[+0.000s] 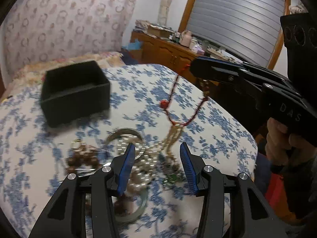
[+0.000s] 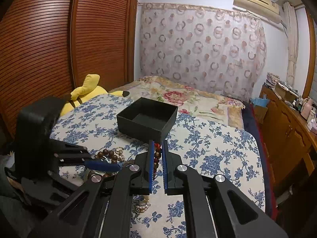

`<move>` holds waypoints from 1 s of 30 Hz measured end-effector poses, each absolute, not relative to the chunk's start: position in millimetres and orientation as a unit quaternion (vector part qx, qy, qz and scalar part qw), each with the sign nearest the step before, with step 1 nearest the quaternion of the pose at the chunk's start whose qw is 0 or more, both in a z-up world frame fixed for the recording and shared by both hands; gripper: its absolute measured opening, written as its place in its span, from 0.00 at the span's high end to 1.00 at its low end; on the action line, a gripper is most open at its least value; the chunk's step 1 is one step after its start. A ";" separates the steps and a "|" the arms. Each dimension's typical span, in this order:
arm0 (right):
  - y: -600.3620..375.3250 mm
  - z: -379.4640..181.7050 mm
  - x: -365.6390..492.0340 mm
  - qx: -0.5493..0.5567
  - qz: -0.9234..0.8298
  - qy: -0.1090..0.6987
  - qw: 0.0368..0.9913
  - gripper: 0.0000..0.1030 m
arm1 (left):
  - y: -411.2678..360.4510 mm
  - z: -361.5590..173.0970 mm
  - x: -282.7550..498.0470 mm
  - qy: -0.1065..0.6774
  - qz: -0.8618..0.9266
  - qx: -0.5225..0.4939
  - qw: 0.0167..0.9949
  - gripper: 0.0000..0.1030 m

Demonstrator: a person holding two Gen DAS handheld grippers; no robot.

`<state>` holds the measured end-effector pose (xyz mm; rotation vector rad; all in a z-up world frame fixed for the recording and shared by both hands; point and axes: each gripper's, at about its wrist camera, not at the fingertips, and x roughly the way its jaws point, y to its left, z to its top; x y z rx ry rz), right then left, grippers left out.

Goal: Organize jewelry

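- While the open black rectangular box (image 1: 75, 91) waits empty near the far left edge of the blue-flowered white bedspread (image 1: 208, 119), nothing is sorted into it yet.
- Toward the near edge lies the tangled heap of pearl strands, brown wooden beads and metal bangles (image 1: 126, 154); the left gripper (image 1: 157, 154) hangs over it, released, nothing between its blue pads.
- Rightward, the right gripper (image 2: 158, 154) is clenched on a red cord necklace with red-brown beads (image 1: 174, 107), its loop trailing into the heap.
- I judge this a lift-out; next, free the cord, then carry it to the box.
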<state>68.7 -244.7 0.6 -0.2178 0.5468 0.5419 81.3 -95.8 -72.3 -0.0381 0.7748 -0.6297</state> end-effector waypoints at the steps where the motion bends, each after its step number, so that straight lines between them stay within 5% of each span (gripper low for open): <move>1: -245.5 -0.7 69.9 -0.103 0.262 0.268 0.921 0.92 | -99.8 -73.4 81.6 0.372 -0.308 -0.019 0.875 0.58; 4: -247.8 -3.7 72.4 -0.095 0.259 0.271 0.922 0.92 | -113.8 -75.5 81.9 0.370 -0.316 -0.014 0.873 0.60; 14: -258.3 -7.4 74.8 -0.073 0.252 0.276 0.925 0.92 | -127.1 -79.5 98.4 0.367 -0.285 -0.003 0.886 1.00; 25: -263.2 -10.9 76.1 -0.057 0.248 0.280 0.926 0.92 | -115.4 -60.0 91.3 0.352 -0.303 -0.004 0.886 1.00; 30: -258.6 2.9 69.0 -0.057 0.255 0.265 0.928 0.92 | -128.1 -66.3 89.1 0.352 -0.303 0.005 0.885 0.79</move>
